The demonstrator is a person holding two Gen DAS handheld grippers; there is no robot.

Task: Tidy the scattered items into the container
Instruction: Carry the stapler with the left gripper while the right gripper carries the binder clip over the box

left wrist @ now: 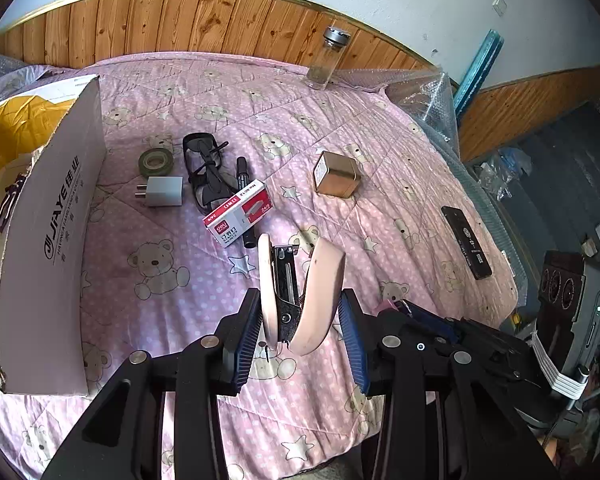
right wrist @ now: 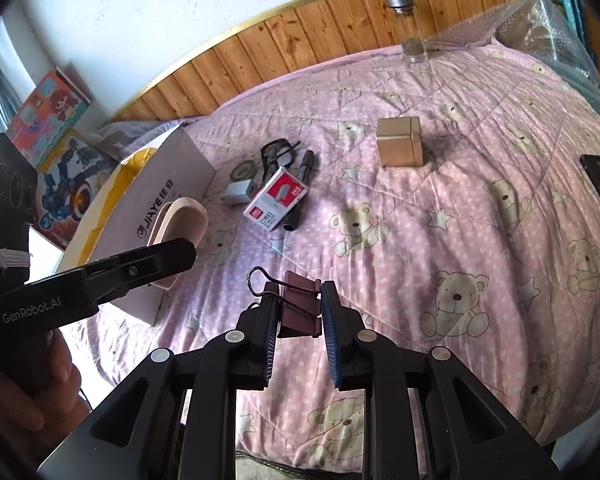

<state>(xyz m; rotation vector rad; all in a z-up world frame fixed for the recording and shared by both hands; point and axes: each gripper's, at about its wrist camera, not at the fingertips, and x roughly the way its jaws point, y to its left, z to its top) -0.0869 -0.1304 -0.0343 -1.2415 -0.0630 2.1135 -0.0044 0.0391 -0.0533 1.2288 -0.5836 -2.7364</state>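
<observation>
My left gripper (left wrist: pixel 300 308) is shut on a pink stapler (left wrist: pixel 316 296), held on edge above the pink bear-print quilt (left wrist: pixel 180 292). The white cardboard box (left wrist: pixel 52 216) with yellow lining stands open just to its left, and a dark clip (left wrist: pixel 6 204) lies inside. My right gripper (right wrist: pixel 300 300) is shut on a dark red binder clip (right wrist: pixel 300 312) with black wire handles, low over the quilt. In the right wrist view the stapler (right wrist: pixel 176 220) hangs beside the box wall (right wrist: pixel 160 196). A tape roll (left wrist: pixel 156 160), charger (left wrist: pixel 164 191), glasses (left wrist: pixel 204 168), marker (left wrist: pixel 242 172) and staples box (left wrist: pixel 238 212) lie scattered nearby.
A gold tin (left wrist: pixel 336 174) sits mid-quilt and a black remote (left wrist: pixel 466 242) lies near the right edge. A glass bottle (left wrist: pixel 326 58) stands by the wood-panelled wall. Bubble wrap (left wrist: pixel 424 100) is piled at the far right corner. A hand (right wrist: pixel 32 380) holds the left gripper's handle.
</observation>
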